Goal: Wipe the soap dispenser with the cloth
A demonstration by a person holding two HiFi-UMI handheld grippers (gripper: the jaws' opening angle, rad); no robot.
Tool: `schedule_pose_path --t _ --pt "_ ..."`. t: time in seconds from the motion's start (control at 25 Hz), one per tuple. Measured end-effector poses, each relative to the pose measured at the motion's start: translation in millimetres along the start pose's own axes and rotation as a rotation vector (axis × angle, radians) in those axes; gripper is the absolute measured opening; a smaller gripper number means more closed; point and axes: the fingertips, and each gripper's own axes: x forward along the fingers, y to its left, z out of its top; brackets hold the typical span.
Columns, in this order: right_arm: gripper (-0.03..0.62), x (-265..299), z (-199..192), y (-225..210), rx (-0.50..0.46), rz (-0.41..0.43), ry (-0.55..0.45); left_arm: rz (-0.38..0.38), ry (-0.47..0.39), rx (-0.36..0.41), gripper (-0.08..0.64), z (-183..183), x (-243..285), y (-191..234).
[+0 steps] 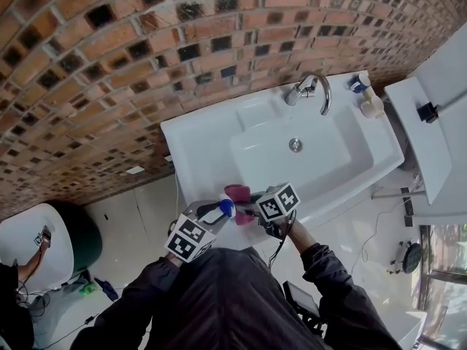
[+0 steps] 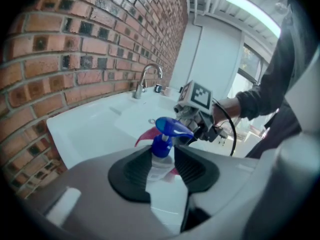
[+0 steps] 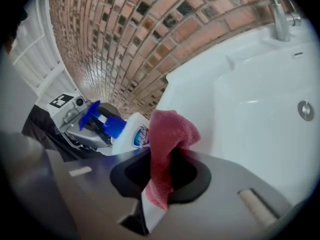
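Note:
Over the near rim of the white sink (image 1: 204,133), my left gripper (image 1: 210,211) is shut on a white soap dispenser (image 2: 159,160) with a blue pump top (image 1: 227,208). The dispenser (image 3: 127,134) lies tilted, its label toward the right gripper view. My right gripper (image 1: 252,214) is shut on a red cloth (image 3: 162,154), which drapes over the jaws and touches the bottle's side. The cloth (image 1: 238,194) shows pink in the head view, and as a red tip (image 2: 146,135) behind the pump. The two grippers sit close together.
A chrome faucet (image 1: 312,90) stands at the far side of the basin, with the drain (image 1: 295,145) in the middle. Small bottles (image 1: 365,93) sit on the sink's right corner. A brick wall (image 1: 109,64) runs behind. A white toilet (image 1: 36,246) sits at the left.

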Motion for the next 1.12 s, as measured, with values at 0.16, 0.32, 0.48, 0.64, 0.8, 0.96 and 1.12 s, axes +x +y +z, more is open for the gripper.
schedule_pose_path --t 0.16,0.32,0.48,0.64,0.8,0.96,1.12 --pt "0.067 14.8 -15.4 -14.2 -0.011 -0.085 0.046 0.008 -0.006 0.0 0.149 0.6 -0.1 3.6" --pt "0.067 7.9 -11.7 -5.7 -0.121 -0.192 0.026 -0.002 0.0 0.005 0.15 1.1 -0.5 4.5" --pt "0.067 0.6 -9.9 19.8 -0.213 -0.235 -0.01 -0.046 0.016 0.042 0.152 0.2 -1.3 6.3" --pt "0.067 3.6 -20.1 33.4 -0.246 -0.218 -0.006 -0.15 0.056 0.134 0.153 -1.0 -4.2 6.2" --pt "0.067 -3.8 -20.3 37.9 -0.294 -0.207 0.017 -0.167 0.074 0.166 0.152 -2.0 -8.2 5.5" --pt "0.067 -37.1 16.0 35.4 -0.447 -0.203 -0.024 -0.111 0.049 0.117 0.15 -3.1 -11.7 2.8" --pt "0.067 -43.4 58.7 40.4 -0.703 -0.161 -0.003 -0.06 0.007 0.065 0.15 -6.3 -8.8 4.4"
